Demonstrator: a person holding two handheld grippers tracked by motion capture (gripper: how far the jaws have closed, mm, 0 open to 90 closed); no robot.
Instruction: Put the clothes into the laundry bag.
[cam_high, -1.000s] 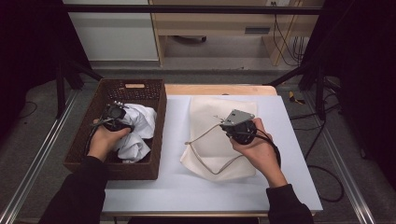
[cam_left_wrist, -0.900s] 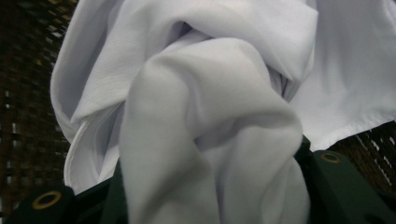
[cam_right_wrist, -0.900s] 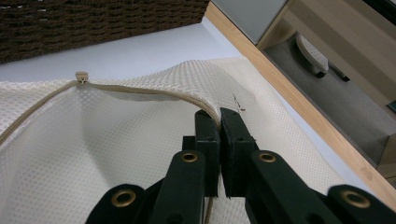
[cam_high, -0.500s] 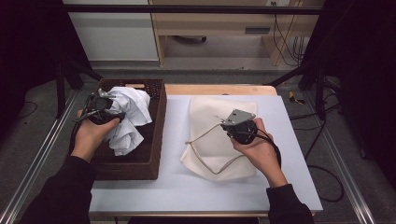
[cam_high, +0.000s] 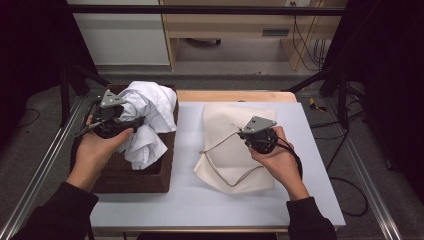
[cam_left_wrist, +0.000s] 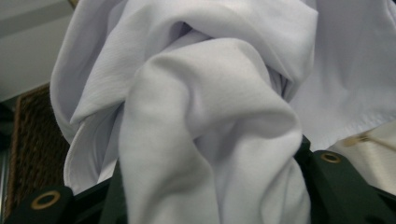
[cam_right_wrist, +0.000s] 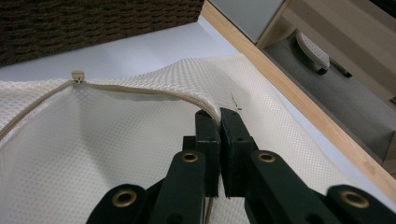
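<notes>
Left tool (cam_high: 131, 121) clamped on bunched white garment (cam_high: 150, 112) above basket (cam_high: 150, 181); right tool (cam_right_wrist: 219, 122) pinching mesh bag (cam_high: 225, 125) rim. Risk: dangling cloth snags basket edge, or thin rim slips, closing bag mouth.

Black grippers (cam_right_wrist: 219, 116), brass screws, grey top plates; dk sleeves (cam_high: 310, 220).

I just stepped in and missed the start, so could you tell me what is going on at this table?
A person works with a gripper in each hand. The left gripper is clamped on a bunched white garment and holds it up above the brown wicker basket. The right gripper pinches the zipper edge of a cream mesh laundry bag lying on the table, lifting its opening. The garment is not yet in the bag.
</notes>
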